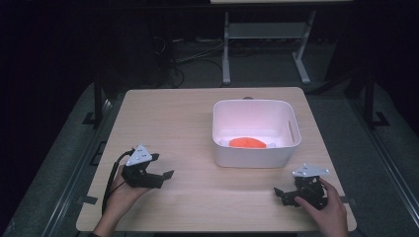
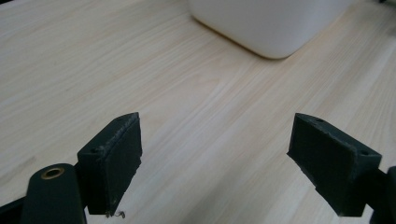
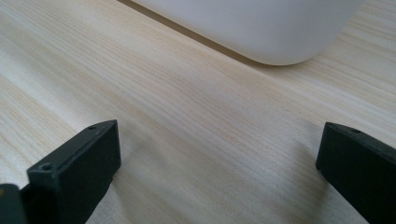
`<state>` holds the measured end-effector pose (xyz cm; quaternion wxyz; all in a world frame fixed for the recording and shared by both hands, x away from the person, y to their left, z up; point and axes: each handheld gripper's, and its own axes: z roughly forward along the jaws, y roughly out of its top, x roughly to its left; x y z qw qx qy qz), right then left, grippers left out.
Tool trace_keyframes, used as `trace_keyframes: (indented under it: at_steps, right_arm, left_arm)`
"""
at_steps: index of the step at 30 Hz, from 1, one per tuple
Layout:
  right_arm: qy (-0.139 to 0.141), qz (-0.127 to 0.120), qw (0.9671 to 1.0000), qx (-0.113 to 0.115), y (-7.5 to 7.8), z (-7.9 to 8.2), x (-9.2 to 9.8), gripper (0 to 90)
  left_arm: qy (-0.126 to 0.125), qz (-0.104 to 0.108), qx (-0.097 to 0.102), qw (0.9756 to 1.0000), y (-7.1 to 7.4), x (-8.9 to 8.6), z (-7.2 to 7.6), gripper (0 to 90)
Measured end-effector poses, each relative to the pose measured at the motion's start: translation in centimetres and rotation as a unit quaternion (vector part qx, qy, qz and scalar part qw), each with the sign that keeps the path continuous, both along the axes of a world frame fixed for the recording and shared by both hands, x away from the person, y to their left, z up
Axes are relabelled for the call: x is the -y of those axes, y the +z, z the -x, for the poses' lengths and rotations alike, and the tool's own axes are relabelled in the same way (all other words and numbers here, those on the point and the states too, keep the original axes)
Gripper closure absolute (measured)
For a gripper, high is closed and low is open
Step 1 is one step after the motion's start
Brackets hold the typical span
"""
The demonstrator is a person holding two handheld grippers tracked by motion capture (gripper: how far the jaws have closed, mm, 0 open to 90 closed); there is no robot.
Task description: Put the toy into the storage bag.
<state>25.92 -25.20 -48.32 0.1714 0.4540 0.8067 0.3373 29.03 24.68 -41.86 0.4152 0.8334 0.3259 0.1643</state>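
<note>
Both grippers are sitting low over the wooden table [image 1: 188, 123], jaws spread wide and holding nothing. The left gripper [image 1: 165, 176] is resting near the front left, aimed toward the white bin [image 1: 257, 153]; the right gripper [image 1: 281, 193] is waiting at the front right, also angled in at the bin's near wall. An orange object [image 1: 247, 142] is lying inside the bin on its floor, probably a lid or flat disc, though it is too small to tell. The flanking stance seems to be readying a reach toward the bin from either side.
</note>
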Motion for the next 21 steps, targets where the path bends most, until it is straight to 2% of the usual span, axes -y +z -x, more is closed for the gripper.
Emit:
trace_keyframes:
  at_steps: [6,15,19,21]
  right_arm:
    - [0.000,0.000,1.0000,0.000,0.0,0.0,0.0,0.0]
    - [0.000,0.000,1.0000,0.000,0.0,0.0,0.0,0.0]
    - [0.000,0.000,1.0000,0.000,0.0,0.0,0.0,0.0]
    - [0.000,0.000,1.0000,0.000,0.0,0.0,0.0,0.0]
  left_arm:
    - [0.014,-0.002,-0.006,0.9999,-1.5,-1.0,0.8,16.5]
    - [0.028,-0.019,-0.034,0.9989,-3.6,-2.2,1.9,16.5]
    - [0.035,-0.016,-0.046,0.9982,-4.3,-2.4,2.2,16.0]
    - [0.035,-0.024,-0.047,0.9980,-4.7,-2.4,2.3,15.6]
